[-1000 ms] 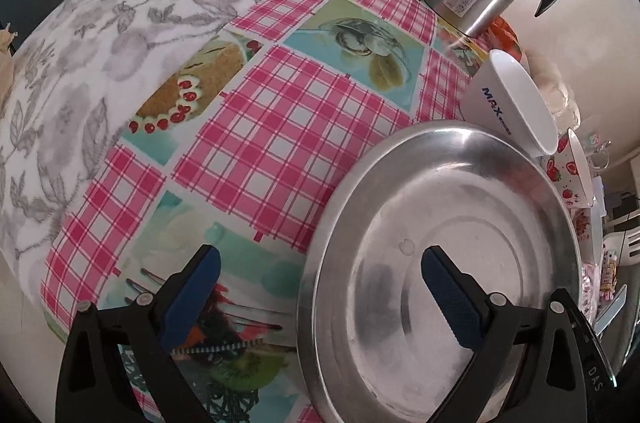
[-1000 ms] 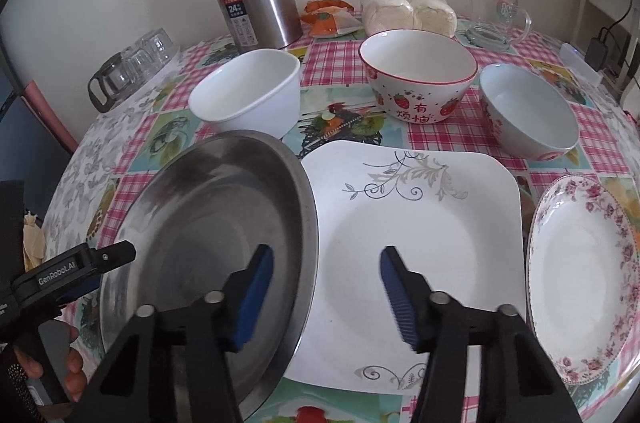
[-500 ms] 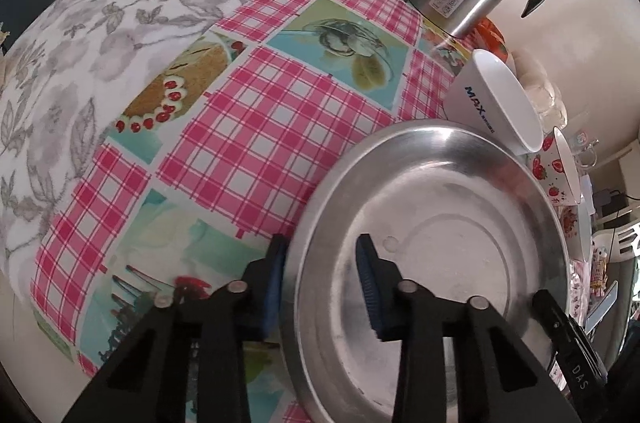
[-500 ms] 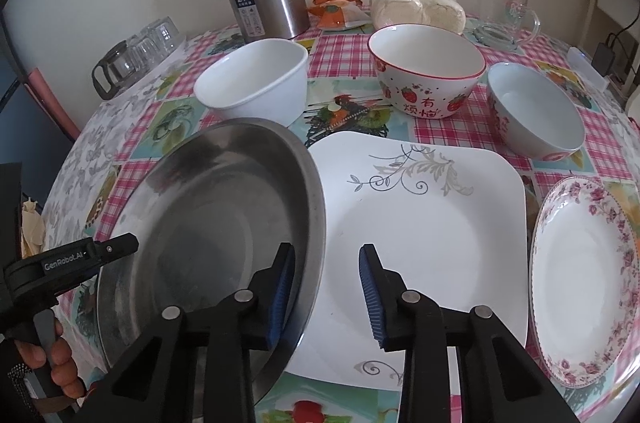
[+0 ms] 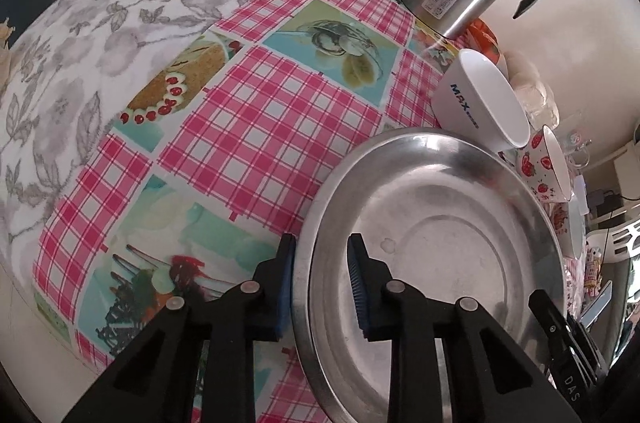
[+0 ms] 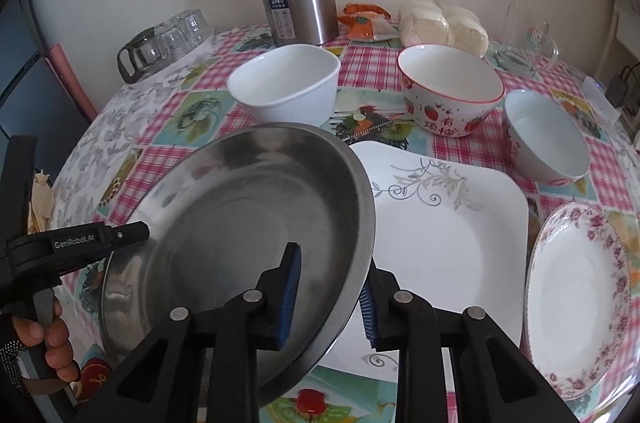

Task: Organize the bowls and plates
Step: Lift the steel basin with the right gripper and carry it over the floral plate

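Both grippers closing on the steel plate's rim, opposite edges

Left gripper and right gripper have just been narrowing; each straddles the steel plate rim, apparently gripped. We judge a joint lift next, onto the square white plate beside our right gripper. Only the right view shows the three bowls and the flowered plate beyond

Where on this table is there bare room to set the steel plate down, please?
The cloth left of the steel plate, toward the glass cups, lies bare. Crowded: white bowl behind, square plate and floral plate rightward.
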The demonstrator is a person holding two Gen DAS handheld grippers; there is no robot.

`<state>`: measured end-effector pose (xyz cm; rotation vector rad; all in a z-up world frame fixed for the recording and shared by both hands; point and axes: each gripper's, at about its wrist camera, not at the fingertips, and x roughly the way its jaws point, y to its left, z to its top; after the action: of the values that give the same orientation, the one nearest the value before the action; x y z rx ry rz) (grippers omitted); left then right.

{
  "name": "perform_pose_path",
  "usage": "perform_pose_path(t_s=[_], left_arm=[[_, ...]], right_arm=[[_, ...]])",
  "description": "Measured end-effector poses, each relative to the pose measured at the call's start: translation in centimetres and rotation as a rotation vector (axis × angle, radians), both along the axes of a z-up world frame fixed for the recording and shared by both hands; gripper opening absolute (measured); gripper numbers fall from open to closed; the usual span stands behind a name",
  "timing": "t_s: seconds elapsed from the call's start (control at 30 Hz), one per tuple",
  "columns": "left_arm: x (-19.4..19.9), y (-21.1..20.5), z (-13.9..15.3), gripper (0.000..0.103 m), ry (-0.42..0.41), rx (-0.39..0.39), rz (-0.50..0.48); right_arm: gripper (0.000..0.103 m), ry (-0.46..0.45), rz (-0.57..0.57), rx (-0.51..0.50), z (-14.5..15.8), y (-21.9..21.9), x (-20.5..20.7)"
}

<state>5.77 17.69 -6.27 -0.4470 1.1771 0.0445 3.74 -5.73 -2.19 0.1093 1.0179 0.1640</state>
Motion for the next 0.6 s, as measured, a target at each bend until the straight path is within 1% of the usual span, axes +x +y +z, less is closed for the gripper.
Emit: perform_pose_path(t_s=[0.4, 0.6], left_arm=[[-0.6, -1.3, 2.2, 0.027, -0.025, 0.021, -0.009], [-0.9, -2.4, 3.2, 0.027, -0.042, 0.029, -0.023]], right_arm=[[0.029, -0.043, 0.018, -0.015, 1.3, -1.0, -0.9], [0.029, -0.05, 0.003, 0.008, 1.8, -2.3, -1.3]])
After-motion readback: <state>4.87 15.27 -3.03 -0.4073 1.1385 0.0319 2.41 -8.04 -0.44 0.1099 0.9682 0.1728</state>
